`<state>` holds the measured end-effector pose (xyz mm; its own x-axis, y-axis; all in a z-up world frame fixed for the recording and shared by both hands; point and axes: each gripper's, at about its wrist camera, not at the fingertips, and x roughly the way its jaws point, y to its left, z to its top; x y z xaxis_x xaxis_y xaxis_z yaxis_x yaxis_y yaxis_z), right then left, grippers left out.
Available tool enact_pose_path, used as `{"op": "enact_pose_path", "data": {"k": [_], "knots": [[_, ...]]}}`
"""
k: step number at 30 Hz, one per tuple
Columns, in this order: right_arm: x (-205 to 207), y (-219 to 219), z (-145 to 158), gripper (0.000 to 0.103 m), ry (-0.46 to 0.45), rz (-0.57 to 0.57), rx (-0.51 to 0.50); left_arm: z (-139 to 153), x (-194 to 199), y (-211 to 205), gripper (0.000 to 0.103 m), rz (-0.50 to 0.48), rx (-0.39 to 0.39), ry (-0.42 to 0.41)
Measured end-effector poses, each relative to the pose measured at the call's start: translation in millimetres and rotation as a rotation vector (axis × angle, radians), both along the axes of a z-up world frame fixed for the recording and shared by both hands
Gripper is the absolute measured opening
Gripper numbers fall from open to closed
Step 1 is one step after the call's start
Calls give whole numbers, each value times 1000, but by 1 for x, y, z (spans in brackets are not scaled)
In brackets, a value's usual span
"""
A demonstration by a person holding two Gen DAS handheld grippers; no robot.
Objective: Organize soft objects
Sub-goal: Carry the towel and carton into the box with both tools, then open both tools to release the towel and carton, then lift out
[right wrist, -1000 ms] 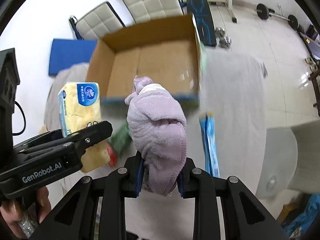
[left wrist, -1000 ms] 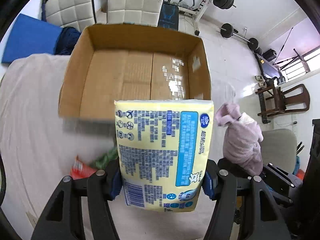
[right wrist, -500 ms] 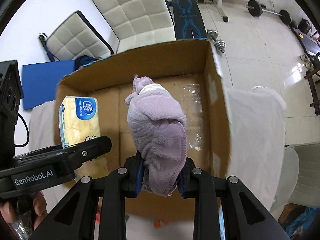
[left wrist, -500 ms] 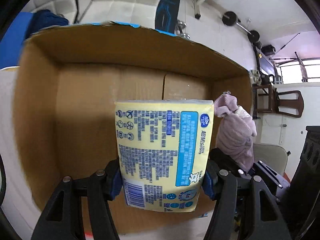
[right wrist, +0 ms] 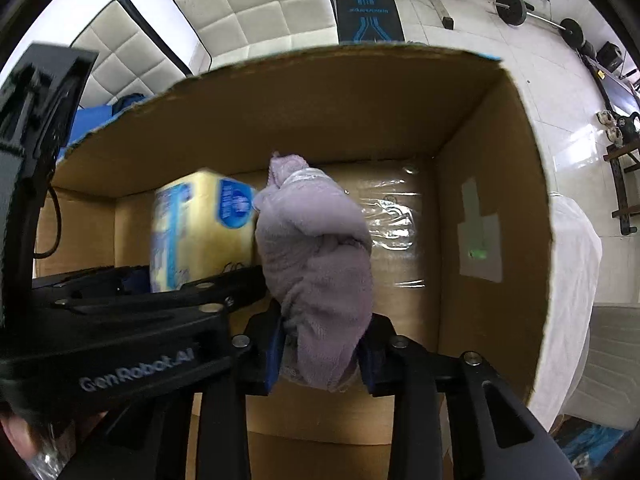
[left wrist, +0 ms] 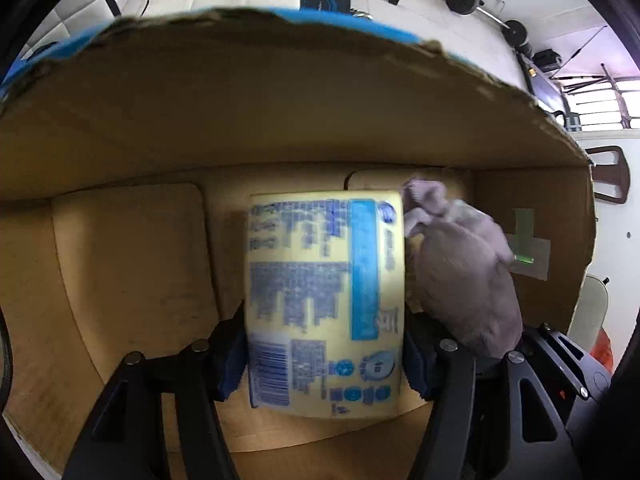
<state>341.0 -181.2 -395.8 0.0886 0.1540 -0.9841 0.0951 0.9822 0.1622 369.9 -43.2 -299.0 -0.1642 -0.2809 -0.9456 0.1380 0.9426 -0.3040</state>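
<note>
Two grippers reach into one cardboard box (left wrist: 120, 264), each carrying a single soft thing. One yellow tissue pack (left wrist: 325, 300), printed in blue, is clamped between the blue pads of the left gripper (left wrist: 325, 350); it stands upright ahead of the fingers, its top toward the far wall of the box. One bundled lilac towel (right wrist: 316, 264) is pinched in the right gripper (right wrist: 320, 356), its jaws drawn in narrow around the lower end of the bundle while the rest bulges up and forward. Seen from the left wrist, the towel (left wrist: 460, 276) sits just to the right of the tissue pack, the two close enough that whether they touch cannot be told. From the right wrist, the tissue pack (right wrist: 200, 228) shows to the left of the towel, above the black body of the left gripper (right wrist: 208, 288). Both things hang over the box floor, inside its walls (right wrist: 480, 200). One patch of clear tape (right wrist: 392, 220) shines on the floor ahead of the right gripper. Beyond the box stand two quilted white chairs (right wrist: 248, 4) and one black and blue bench (right wrist: 366, 4).
</note>
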Motion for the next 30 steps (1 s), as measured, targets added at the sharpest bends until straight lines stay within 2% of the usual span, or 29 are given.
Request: {"op": "enact_pose_path", "data": {"k": [3,10,12,16,18,20,23,24,30], "knots": [[0,-1,-2,44,6,-6,-5,10,-5,2,63,7,20,-21],[-12,-1,6,51,-3,10,-13,47,-35,18,64,35,55,-60],[-17,-1,12,64,-6,9,-20,61,-45,27,66,46,59,-84],[-33,1,23,75,-11,14,-27,89,-69,47,86,69,75,-138],[-43,5,31,90,-9,20,-28,103,-82,53,92,76,93,-168],[-54,9,38,96,-19,18,-35,113,-91,61,98,74,131,-210],[-75,14,46,98,-36,10,-47,125,-100,75,99,77,172,-278],[-82,16,50,99,-47,13,-52,127,-103,68,100,80,176,-289],[-115,22,82,99,-98,10,-69,148,-117,86,100,108,178,-372]]}}
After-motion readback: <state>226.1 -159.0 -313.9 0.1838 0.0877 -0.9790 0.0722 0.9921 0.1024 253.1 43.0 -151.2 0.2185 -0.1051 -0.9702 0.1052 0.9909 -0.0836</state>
